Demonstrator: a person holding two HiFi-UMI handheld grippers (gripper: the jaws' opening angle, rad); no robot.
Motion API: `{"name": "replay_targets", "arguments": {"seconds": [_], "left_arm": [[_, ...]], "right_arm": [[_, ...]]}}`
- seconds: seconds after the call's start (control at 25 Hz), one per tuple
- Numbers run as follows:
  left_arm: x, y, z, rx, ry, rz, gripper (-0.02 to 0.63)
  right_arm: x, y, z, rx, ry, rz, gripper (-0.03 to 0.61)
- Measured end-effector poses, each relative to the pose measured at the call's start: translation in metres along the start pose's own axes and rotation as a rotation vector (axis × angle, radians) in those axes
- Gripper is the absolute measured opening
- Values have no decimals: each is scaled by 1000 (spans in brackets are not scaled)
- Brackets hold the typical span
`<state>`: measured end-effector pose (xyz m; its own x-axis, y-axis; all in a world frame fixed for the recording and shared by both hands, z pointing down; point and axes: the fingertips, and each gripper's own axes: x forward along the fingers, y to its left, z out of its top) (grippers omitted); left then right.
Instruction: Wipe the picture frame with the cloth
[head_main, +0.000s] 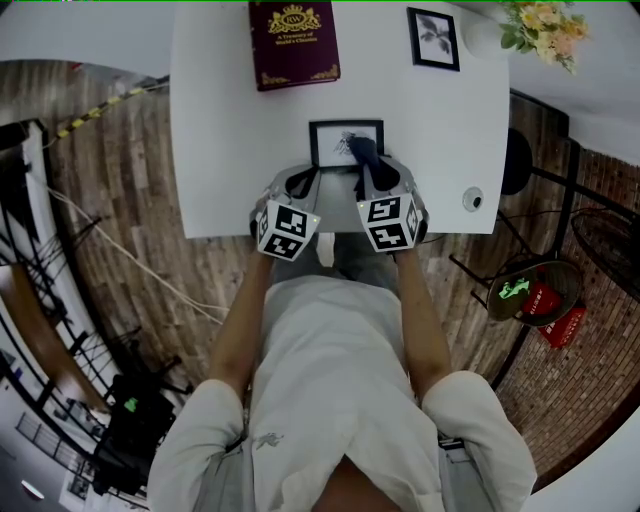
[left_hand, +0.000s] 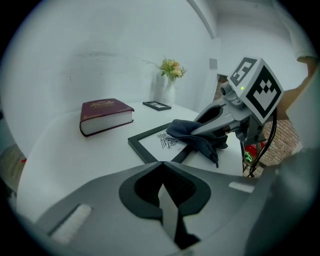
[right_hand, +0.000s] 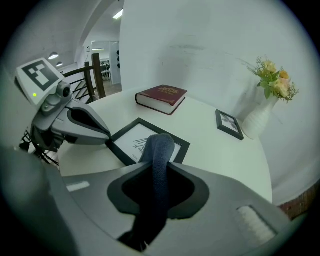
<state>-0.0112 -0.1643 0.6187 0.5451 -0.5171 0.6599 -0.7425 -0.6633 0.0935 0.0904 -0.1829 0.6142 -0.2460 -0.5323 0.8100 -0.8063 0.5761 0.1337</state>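
R gripper (right_hand: 158, 167) clamped on dark blue-grey cloth (right_hand: 161, 145). Cloth's free end hangs past its tips, over the right side of the black-framed picture (head_main: 338, 141). Picture lies flat on white surface (head_main: 230, 150), just ahead of both grippers. L gripper (left_hand: 162, 169) jaws together, nothing btwn, near frame's left corner.

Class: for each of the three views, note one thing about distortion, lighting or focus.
Head view: the wide lens curves the floor planks, and the white table is nearly washed out. Left gripper view: dark corners ring the picture; the left claw looms soft, the book is crisp. Right gripper view: same dark ring; the cloth blurs near the lens.
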Motion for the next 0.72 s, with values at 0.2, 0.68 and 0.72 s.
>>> {"name": "replay_targets", "arguments": {"seconds": [0.2, 0.68, 0.72], "left_arm": [[1, 0, -1, -18, -2, 4, 20], [0, 1, 0, -17, 5, -2, 20], [0, 2, 0, -15, 6, 1, 20]], "right_arm": [[-8, -7, -9, 18, 0, -15, 67], [-16, -34, -46, 138, 52, -74, 67], [-17, -34, -46, 145, 49, -77, 67]]}}
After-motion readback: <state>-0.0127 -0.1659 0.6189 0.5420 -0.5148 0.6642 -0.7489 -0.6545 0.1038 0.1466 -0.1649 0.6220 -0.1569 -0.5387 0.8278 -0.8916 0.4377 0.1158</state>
